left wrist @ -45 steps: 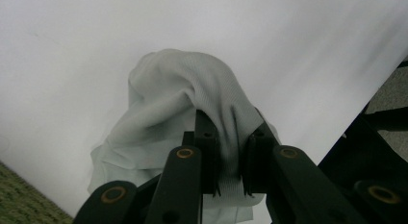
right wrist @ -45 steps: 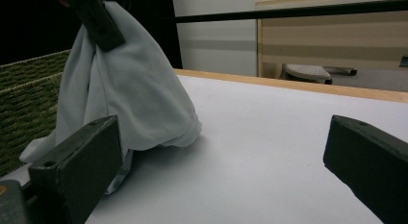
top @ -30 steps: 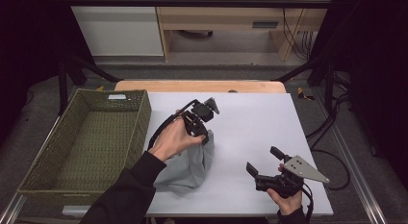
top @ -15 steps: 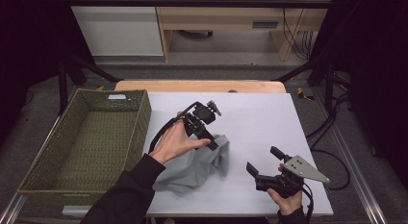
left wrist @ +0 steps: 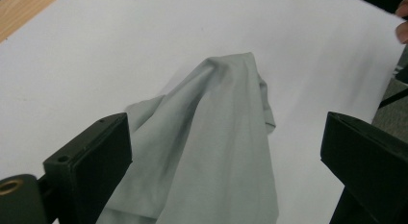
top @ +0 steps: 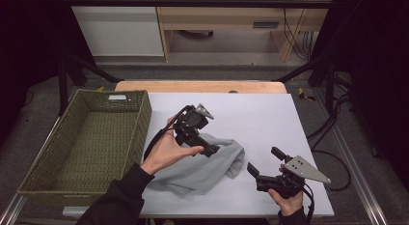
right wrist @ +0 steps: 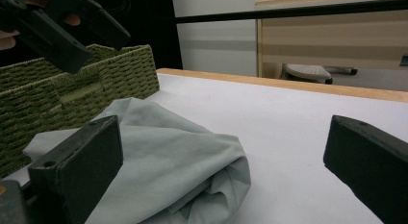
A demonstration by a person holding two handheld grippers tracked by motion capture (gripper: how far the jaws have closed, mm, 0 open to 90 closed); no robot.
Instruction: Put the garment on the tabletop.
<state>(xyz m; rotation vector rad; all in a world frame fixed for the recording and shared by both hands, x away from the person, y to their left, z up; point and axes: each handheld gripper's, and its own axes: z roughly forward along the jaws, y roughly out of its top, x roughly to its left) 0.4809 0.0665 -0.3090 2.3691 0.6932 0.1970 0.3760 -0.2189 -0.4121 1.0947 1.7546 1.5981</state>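
My left tool (top: 206, 147) hangs at mid-frame with its jaws spread wide, gripping nothing, just above the grey cloth (top: 202, 167) crumpled on the white surface (top: 251, 119). My right tool (top: 263, 166), lower right, is likewise released beside the cloth. The green basket (top: 36, 172) sits left. I judge 1 grasp comes next: lower and pinch a fold.

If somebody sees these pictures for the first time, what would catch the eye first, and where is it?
Most striking is the crumpled grey cloth lying near the middle of the white table. The left gripper hangs just above it with jaws open, and the right gripper, also open, waits to the cloth's right near the front edge. A green woven basket stands at the table's left side.
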